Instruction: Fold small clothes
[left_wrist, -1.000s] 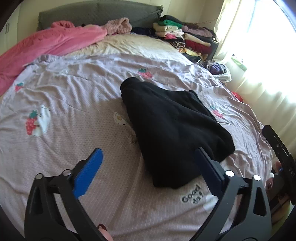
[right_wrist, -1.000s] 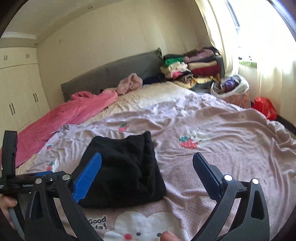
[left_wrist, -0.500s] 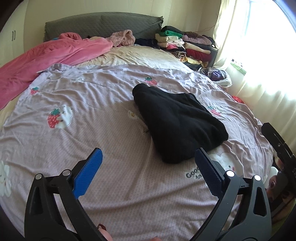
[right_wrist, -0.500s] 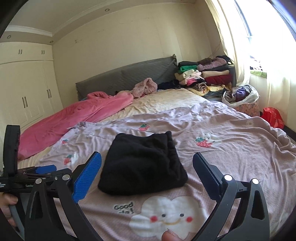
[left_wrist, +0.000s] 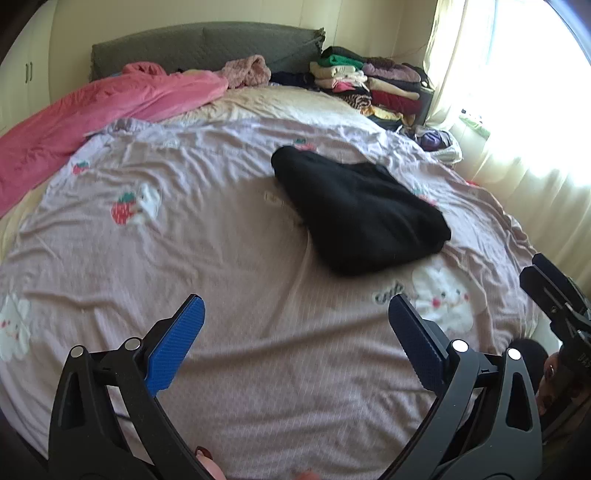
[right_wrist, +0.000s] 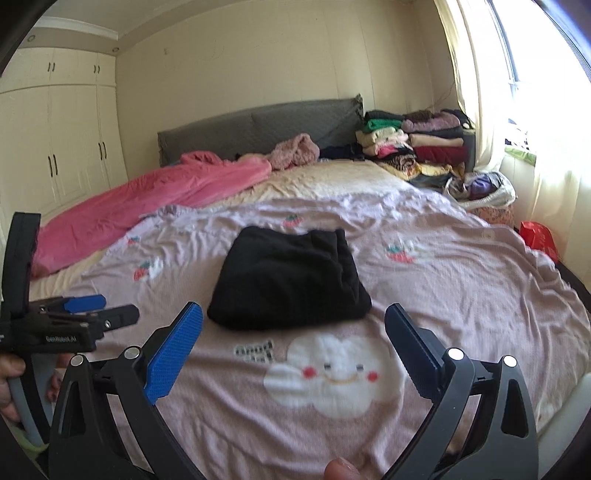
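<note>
A folded black garment (left_wrist: 360, 212) (right_wrist: 291, 280) lies flat on the lilac printed bedspread (left_wrist: 184, 229) (right_wrist: 461, 280). My left gripper (left_wrist: 293, 332) is open and empty, well short of the garment and to its left. My right gripper (right_wrist: 293, 332) is open too, hanging in front of the garment's near edge with nothing between its blue pads. In the right wrist view the left gripper (right_wrist: 86, 308) shows at the left edge, held by a hand. The right gripper (left_wrist: 554, 295) shows at the right edge of the left wrist view.
A pink blanket (left_wrist: 92, 114) (right_wrist: 147, 206) lies along the bed's left side. Stacks of folded clothes (left_wrist: 365, 81) (right_wrist: 410, 140) stand by the grey headboard (right_wrist: 258, 125). A bag of clothes (right_wrist: 484, 188) and a red bag (right_wrist: 537, 236) sit by the curtained window. White wardrobes (right_wrist: 59, 147) line the left wall.
Both grippers have drawn back and up from the black garment, which now looks smaller and farther off. Both stayed open; the garment has not moved.
</note>
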